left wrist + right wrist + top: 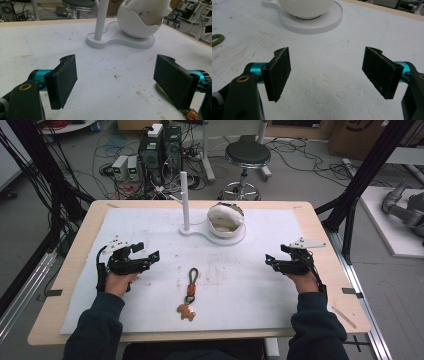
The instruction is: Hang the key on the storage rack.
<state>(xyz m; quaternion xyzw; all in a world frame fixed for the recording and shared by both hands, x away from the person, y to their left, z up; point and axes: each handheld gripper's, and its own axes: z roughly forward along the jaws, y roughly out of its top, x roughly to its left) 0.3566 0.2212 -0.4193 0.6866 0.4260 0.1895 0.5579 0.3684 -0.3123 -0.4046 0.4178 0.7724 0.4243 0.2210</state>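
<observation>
While both hands are resting low on the white mat, the left gripper and the right gripper are each holding their jaws wide apart with nothing between them. Between the two grippers, nearer the left one and closer to the person, a keychain with an olive loop, a brown strap and a tan charm is lying flat, touched by neither. Beyond both grippers, an egg-shaped white bowl is sitting on a white stand beside an upright post, cradling a fluffy white wad.
</observation>
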